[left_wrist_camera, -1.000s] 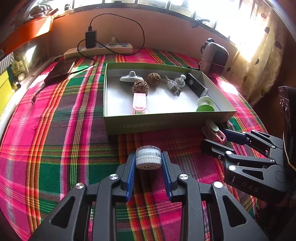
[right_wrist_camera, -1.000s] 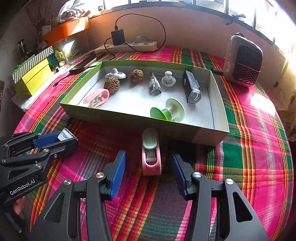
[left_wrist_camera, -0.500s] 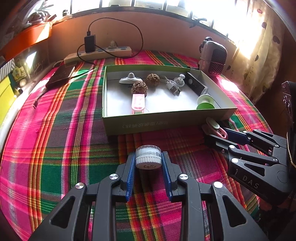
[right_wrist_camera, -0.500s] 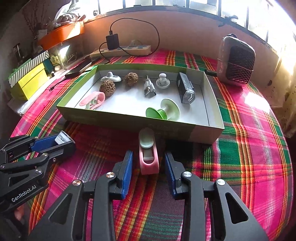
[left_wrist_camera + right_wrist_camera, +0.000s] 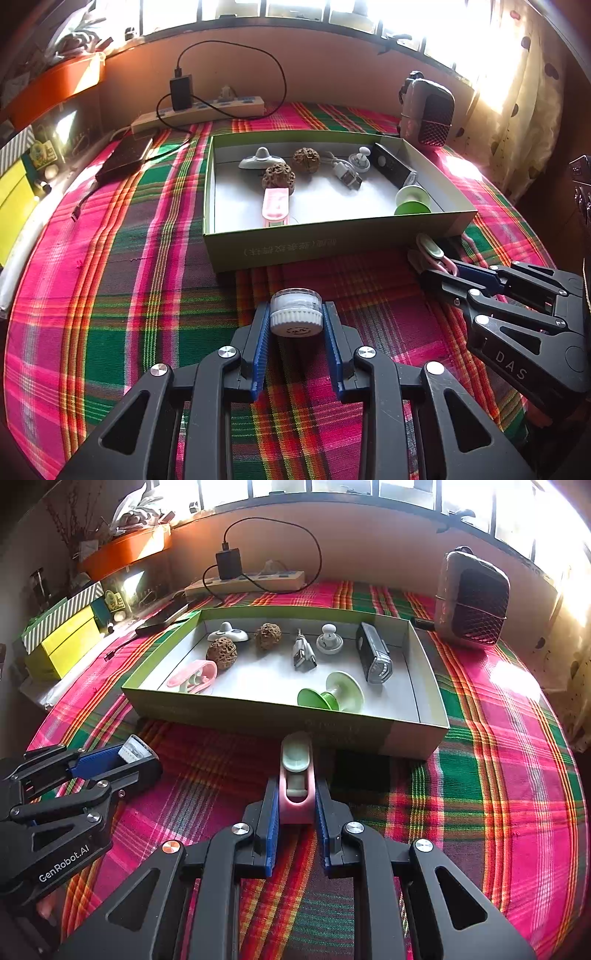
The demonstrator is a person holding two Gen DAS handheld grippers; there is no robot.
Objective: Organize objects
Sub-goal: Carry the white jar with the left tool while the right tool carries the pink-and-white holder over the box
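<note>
My left gripper (image 5: 295, 317) is shut on a small white round jar (image 5: 295, 312) with a ribbed lid, just in front of the green cardboard box (image 5: 332, 245). My right gripper (image 5: 296, 794) is shut on a pink clip (image 5: 296, 790) with a pale green pad, close to the box's front wall (image 5: 277, 720). The right gripper also shows in the left wrist view (image 5: 439, 269), the left one in the right wrist view (image 5: 144, 760). Inside the box lie a pink clip (image 5: 194, 674), two walnuts (image 5: 221, 652), a green spool (image 5: 332, 696), a USB plug (image 5: 303, 655) and a black bike light (image 5: 375, 659).
The plaid cloth (image 5: 498, 775) covers the table. A small heater (image 5: 471, 600) stands at the back right. A power strip with charger (image 5: 245, 579) lies along the back wall. A dark phone (image 5: 125, 157) and yellow boxes (image 5: 68, 644) are at the left.
My right gripper's jaws closed onto the pink clip, which lay between open fingers before. My left gripper kept hold of the jar and barely moved.
</note>
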